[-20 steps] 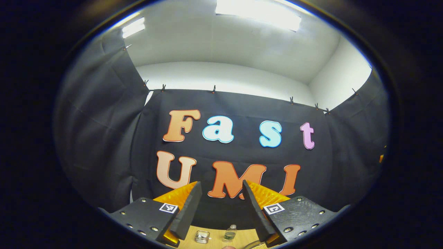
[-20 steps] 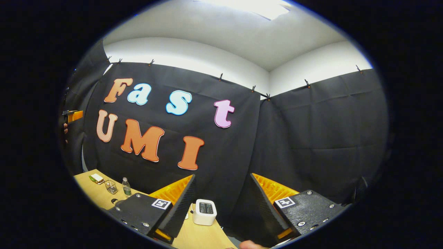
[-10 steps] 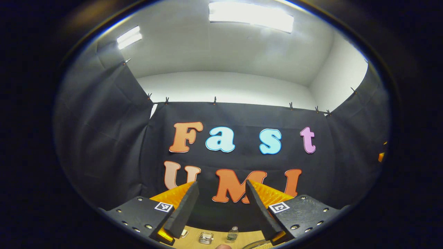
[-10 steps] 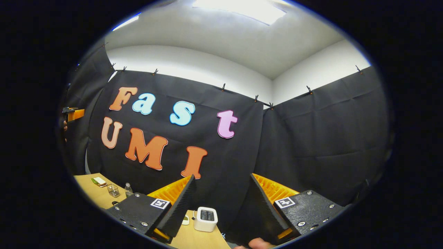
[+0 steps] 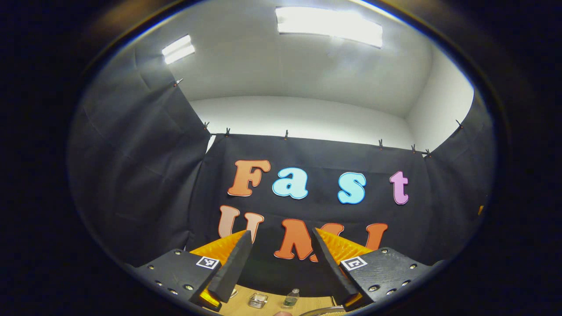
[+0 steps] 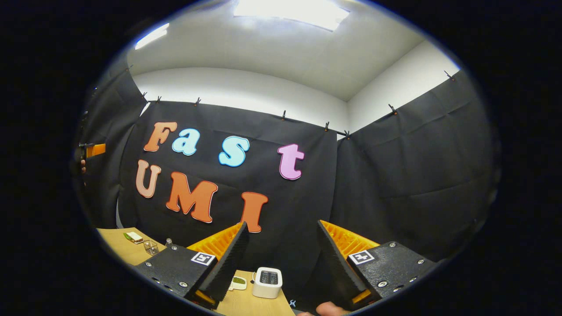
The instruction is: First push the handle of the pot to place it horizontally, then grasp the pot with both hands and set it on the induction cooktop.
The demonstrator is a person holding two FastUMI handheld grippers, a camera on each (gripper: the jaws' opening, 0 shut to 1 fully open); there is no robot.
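Observation:
My left gripper [image 5: 281, 237] is open and held high, aimed at the booth's back wall with nothing between its fingers. A thin curved rim [image 5: 322, 310] peeks in at the very bottom of the left gripper view; I cannot tell whether it is the pot. My right gripper [image 6: 283, 228] is also open and empty, aimed at the wall's right corner. In the right gripper view the left gripper [image 6: 94, 150] shows far off at the left edge, with a hand holding it.
A wooden table [image 6: 118, 245] runs along the wall. On it stand a white toaster [image 6: 267, 283], a small glass [image 6: 151, 247], a small bottle [image 5: 290, 298], a glass jar [image 5: 257, 300] and a flat green-and-white item [image 6: 133, 237].
Both views have tilted upward: the wall has slid down in the frames and less of the table shows. Both grippers have stayed open.

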